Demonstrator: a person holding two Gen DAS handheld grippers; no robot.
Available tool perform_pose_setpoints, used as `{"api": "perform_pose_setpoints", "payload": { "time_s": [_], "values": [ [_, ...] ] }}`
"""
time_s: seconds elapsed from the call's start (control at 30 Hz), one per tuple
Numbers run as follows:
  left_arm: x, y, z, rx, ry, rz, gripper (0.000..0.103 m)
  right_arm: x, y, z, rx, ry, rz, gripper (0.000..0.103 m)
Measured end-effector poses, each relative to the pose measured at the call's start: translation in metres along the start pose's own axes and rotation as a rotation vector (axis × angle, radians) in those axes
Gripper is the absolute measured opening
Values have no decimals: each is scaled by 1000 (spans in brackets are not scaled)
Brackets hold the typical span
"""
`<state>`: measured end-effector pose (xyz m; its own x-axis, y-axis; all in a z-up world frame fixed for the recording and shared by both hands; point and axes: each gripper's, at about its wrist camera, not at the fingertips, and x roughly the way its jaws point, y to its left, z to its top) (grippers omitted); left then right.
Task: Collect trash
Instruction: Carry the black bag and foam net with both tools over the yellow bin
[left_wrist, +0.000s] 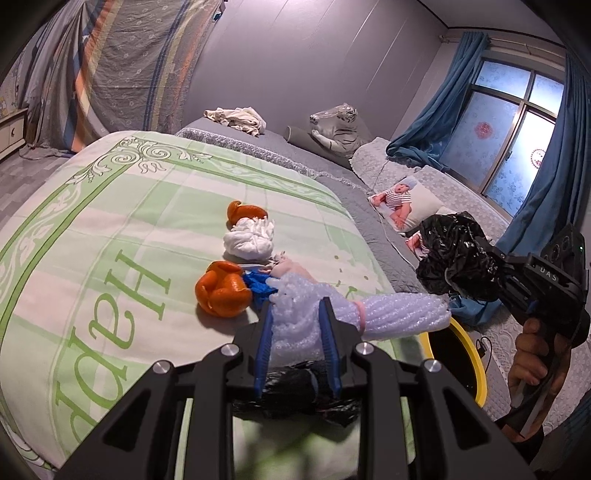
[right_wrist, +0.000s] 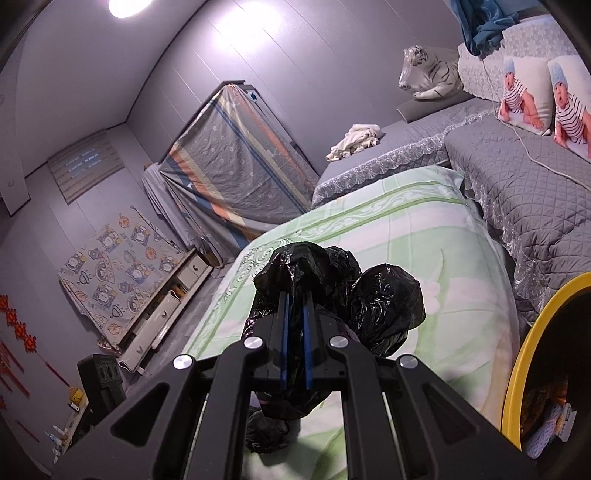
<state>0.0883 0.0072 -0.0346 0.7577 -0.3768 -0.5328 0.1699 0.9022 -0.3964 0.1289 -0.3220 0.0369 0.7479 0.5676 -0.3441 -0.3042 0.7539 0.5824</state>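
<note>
In the left wrist view my left gripper (left_wrist: 297, 302) is shut on a roll of white foam netting (left_wrist: 388, 314), which sticks out to the right over the green-and-white blanket (left_wrist: 110, 221). Just beyond it lie two orange peels (left_wrist: 221, 291) (left_wrist: 245, 212), a crumpled white tissue (left_wrist: 249, 238) and a blue scrap (left_wrist: 258, 286). My right gripper (right_wrist: 295, 299) is shut on a crumpled black plastic bag (right_wrist: 384, 306), held above the blanket (right_wrist: 424, 240). The left view shows that same bag (left_wrist: 454, 258) raised at the right, with a hand (left_wrist: 535, 354) on the handle.
A yellow-rimmed bin (right_wrist: 517, 369) (left_wrist: 471, 350) with trash inside stands beside the bed at the right. More black plastic (right_wrist: 266, 432) lies under the grippers. Grey quilted beds (right_wrist: 517, 177), baby-print pillows (right_wrist: 524, 96), a toy tiger (left_wrist: 338, 129) and blue curtains (left_wrist: 443, 107) lie beyond.
</note>
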Motion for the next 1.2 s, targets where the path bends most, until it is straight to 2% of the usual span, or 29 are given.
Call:
{"api": "perform_pose_setpoints", "payload": {
  "time_s": [0.27,0.5,0.83,0.97,1.2],
  "values": [
    [-11,-26,6,67,-37,-9,23,-43,5,2,-12,-76,21,6],
    [-5,-54,8,132,-31,-33,23,-78,-2,7,-11,-140,-6,6],
    [36,-101,7,234,49,-95,23,-123,-16,9,-1,-228,-60,6],
    [56,-121,4,267,90,-125,23,-144,-29,11,24,-285,-117,6],
    [87,-160,-10,350,153,-186,23,-172,-61,9,71,-333,-199,6]
  ]
}}
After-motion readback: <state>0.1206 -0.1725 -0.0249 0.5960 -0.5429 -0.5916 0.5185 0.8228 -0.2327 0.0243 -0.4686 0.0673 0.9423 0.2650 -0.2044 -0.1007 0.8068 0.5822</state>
